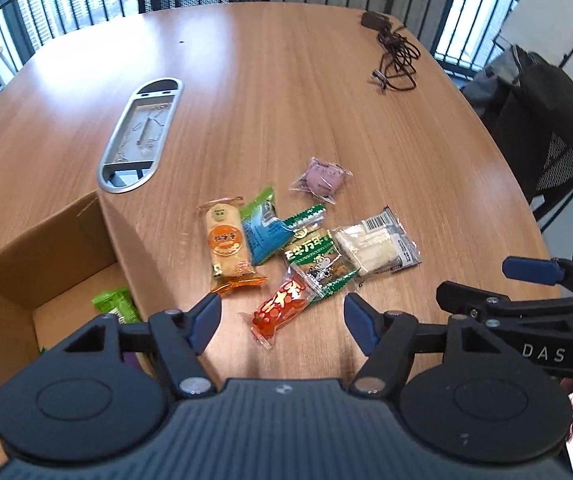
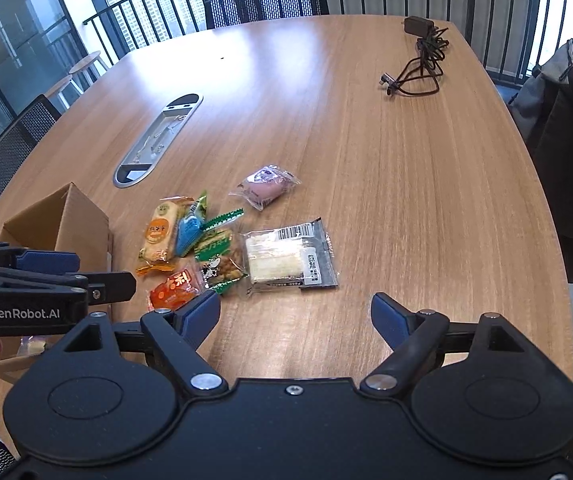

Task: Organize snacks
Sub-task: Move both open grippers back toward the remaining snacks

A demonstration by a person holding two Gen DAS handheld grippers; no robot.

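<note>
On wooden table (image 1: 326, 92), snack packets (image 1: 286, 248) (loosely piled), both grippers spread wide

Office meeting room: oval conference table (image 2: 366, 160), cable hatch (image 1: 142, 136), mesh chairs (image 2: 266, 0).

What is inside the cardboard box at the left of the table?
Inside the cardboard box, the left wrist view shows one green snack packet on the bottom. The left tool covers the near part of the box, so other contents cannot be judged.

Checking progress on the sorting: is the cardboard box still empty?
No: in the left wrist view a green snack packet already lies inside the cardboard box.
</note>
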